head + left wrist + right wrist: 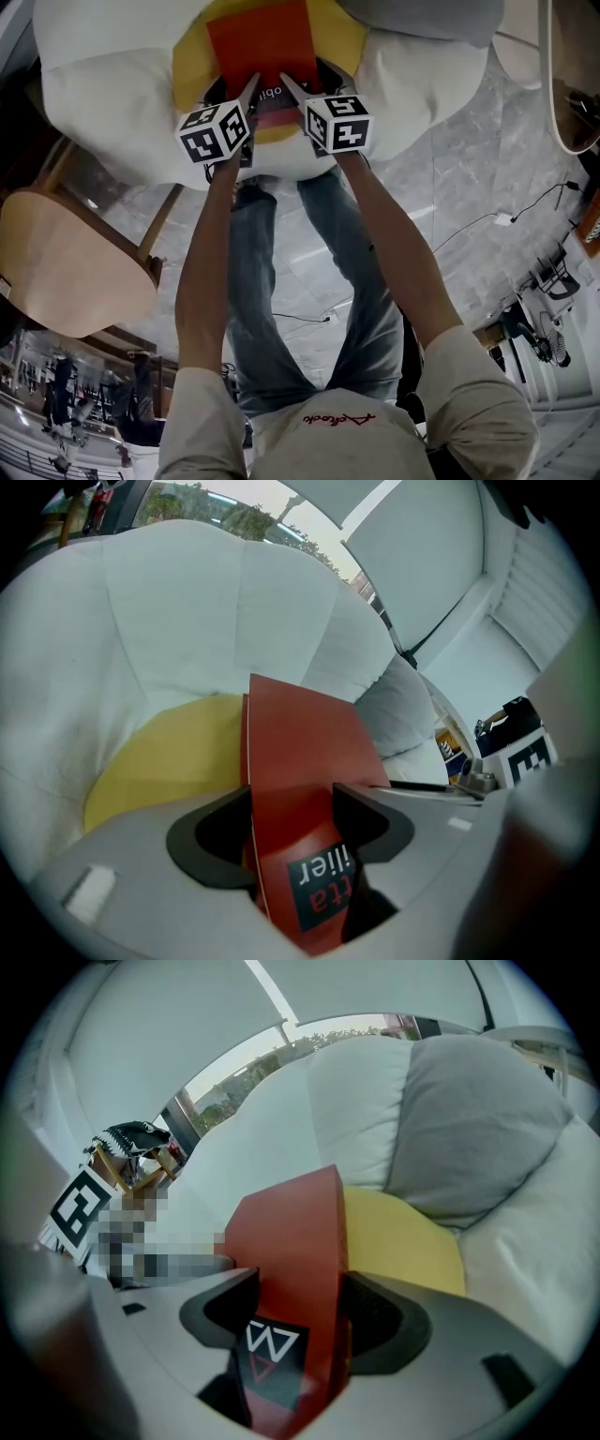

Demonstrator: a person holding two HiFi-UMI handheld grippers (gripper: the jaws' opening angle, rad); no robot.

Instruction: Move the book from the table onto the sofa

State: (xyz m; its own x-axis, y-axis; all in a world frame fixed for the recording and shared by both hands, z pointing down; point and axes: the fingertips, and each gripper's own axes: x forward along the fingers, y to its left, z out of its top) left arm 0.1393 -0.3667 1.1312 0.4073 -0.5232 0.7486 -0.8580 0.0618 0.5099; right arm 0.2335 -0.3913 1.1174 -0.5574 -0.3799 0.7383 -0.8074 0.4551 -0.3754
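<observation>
The left gripper (292, 834) and right gripper (292, 1324), side by side, each have their jaws clamped on the near edge of a red book (261, 39). The book extends over a yellow cushion (191, 58) on the white sofa (103, 89). A grey cushion (478, 1119) lies beyond.

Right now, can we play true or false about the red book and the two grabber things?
1. The left gripper and the right gripper are both shut on the red book. True.
2. The book is lying on the floor. False: it is held up over the white sofa.
3. The cushion behind the book is blue. False: it is a yellow cushion.
4. A grey pillow rests on the sofa. True.
</observation>
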